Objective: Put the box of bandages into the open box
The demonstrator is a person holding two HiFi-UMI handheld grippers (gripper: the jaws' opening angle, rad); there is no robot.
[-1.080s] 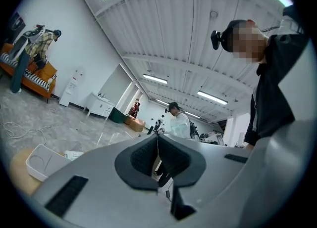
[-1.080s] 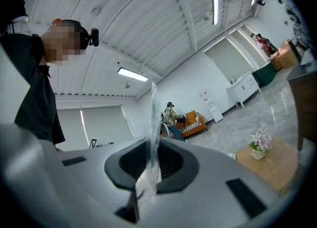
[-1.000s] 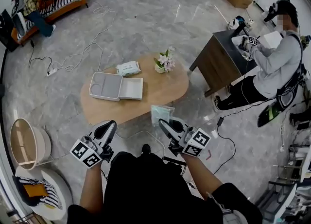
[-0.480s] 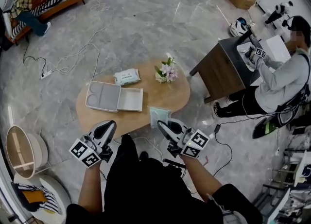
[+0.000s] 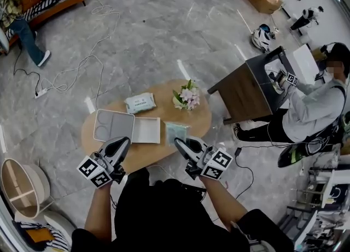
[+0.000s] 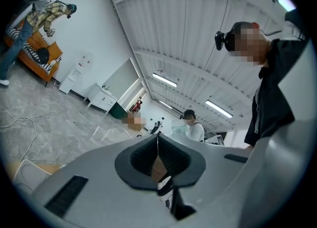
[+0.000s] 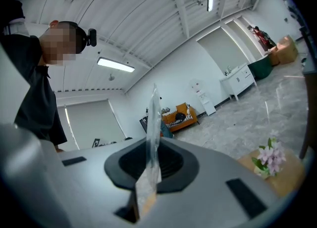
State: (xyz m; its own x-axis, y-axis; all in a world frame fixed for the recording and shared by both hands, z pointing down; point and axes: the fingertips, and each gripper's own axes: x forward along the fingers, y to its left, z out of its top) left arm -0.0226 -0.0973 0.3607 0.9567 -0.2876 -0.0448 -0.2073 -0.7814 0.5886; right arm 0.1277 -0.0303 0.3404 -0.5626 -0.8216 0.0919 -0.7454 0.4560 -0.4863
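Note:
The box of bandages [image 5: 176, 132] is a flat, pale green pack in clear wrap. My right gripper [image 5: 181, 146] is shut on its near edge and holds it over the front of the oval wooden table [image 5: 199, 119]. In the right gripper view the pack [image 7: 152, 138] stands edge-on between the jaws. The open box [image 5: 114, 126], white with rounded compartments, lies on the table's left side with its lid [image 5: 146, 130] flat beside it. My left gripper [image 5: 121, 147] is shut and empty, just in front of the open box; in its own view [image 6: 157, 143] the jaws meet.
A pack of wipes [image 5: 140, 103] and a small pot of flowers [image 5: 186, 96] sit at the table's far side. A dark desk [image 5: 249, 84] with a seated person [image 5: 311, 114] stands to the right. Cables [image 5: 71, 73] trail on the floor at left; a round wicker stand [image 5: 19, 182] is at lower left.
The table has come closer. Both grippers now reach over its front edge, and the box of bandages has come over the tabletop, right of the lid.

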